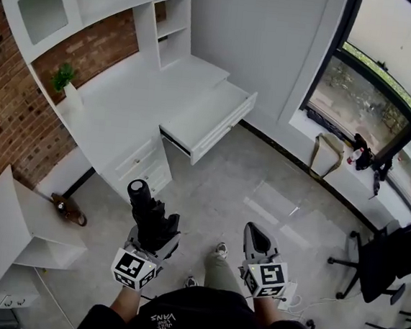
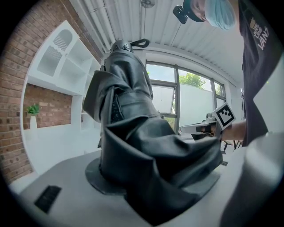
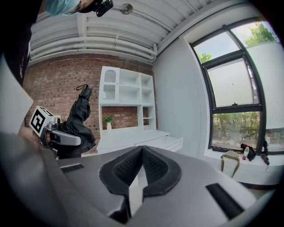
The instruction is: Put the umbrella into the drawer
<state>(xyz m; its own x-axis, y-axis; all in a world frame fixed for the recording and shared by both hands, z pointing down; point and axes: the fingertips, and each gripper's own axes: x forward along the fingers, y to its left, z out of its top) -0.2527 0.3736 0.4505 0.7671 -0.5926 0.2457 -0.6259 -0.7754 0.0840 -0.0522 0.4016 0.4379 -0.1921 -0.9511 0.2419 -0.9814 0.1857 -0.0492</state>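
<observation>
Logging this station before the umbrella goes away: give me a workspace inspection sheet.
Surface: white desk, carrying a potted plant.
Job's things: black folded umbrella, upright; drawer pulled open.
Clutter: bag on the window sill; brown object on the floor by the desk, unclear.
Grippers: left gripper shut on umbrella; right gripper shut, empty.
Cables: white cable on the floor beside the person.
Surroundings: brick wall, window, office chair.
</observation>
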